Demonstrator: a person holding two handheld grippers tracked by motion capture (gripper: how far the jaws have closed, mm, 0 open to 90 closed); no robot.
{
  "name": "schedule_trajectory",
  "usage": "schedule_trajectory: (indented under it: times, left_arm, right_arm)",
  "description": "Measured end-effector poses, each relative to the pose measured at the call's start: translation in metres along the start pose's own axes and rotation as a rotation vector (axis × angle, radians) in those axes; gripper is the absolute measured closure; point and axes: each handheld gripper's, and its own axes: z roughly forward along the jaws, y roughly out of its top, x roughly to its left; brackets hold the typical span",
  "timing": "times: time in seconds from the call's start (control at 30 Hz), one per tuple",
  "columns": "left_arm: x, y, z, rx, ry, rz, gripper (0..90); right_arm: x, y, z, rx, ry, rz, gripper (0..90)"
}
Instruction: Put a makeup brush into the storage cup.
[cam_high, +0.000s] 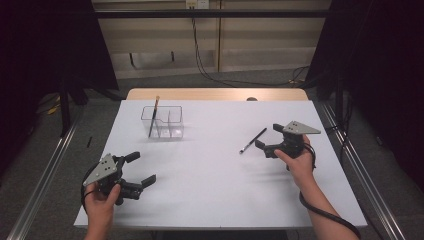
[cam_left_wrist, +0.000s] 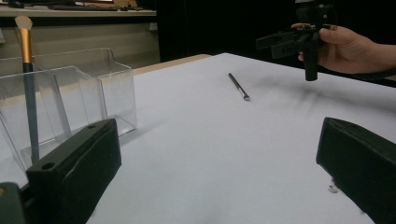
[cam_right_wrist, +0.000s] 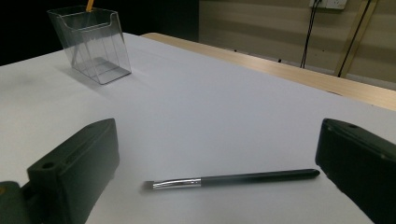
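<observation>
On the white table (cam_high: 210, 170), I note one brush (cam_high: 153, 116) already standing in the clear organiser (cam_high: 172, 122), while the black brush (cam_high: 252, 140) lies loose just before my right gripper (cam_high: 268, 138), jaws spread and empty, left gripper (cam_high: 140, 170) likewise open.

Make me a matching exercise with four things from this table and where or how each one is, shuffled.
Things:
1. black brush
2. gold-handled brush
3. clear organizer
4. left tongs

States:
A. standing in a compartment
B. open, holding nothing
C. lying flat on the white table
D. far left of the table, with dividers

Pairs: 1-C, 2-A, 3-D, 4-B
</observation>
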Motion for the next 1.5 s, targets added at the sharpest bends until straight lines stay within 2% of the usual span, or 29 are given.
schedule_trajectory:
  times: [0.13, 0.57, 0.97, 1.13, 1.23, 1.3, 1.5]
  left_arm:
    - [0.0, 0.0, 0.001, -0.001, -0.005, -0.002, 0.0]
    - [0.001, -0.001, -0.001, -0.006, -0.003, -0.009, 0.0]
    - [0.001, 0.0, 0.0, -0.008, -0.006, -0.006, 0.0]
    - [0.002, 0.0, -0.001, -0.006, -0.006, -0.01, 0.0]
    - [0.003, 0.0, -0.001, -0.006, -0.003, -0.007, 0.0]
    - [0.002, 0.001, -0.001, -0.009, -0.004, -0.01, 0.0]
    - [0.002, 0.001, 0.0, -0.003, -0.01, -0.011, 0.0]
  right_arm:
    - [-0.001, 0.001, 0.008, 0.011, -0.005, 0.014, 0.0]
    - [-0.004, 0.008, 0.029, 0.062, -0.003, 0.008, 0.0]
    - [-0.004, 0.01, 0.044, 0.137, -0.022, 0.016, 0.0]
    - [-0.003, 0.011, 0.051, 0.201, -0.047, 0.047, 0.0]
    - [-0.002, 0.012, 0.055, 0.244, -0.063, 0.044, 0.0]
    - [0.0, 0.013, 0.057, 0.284, -0.079, 0.038, 0.0]
    - [0.005, 0.015, 0.066, 0.408, -0.105, 0.072, 0.0]
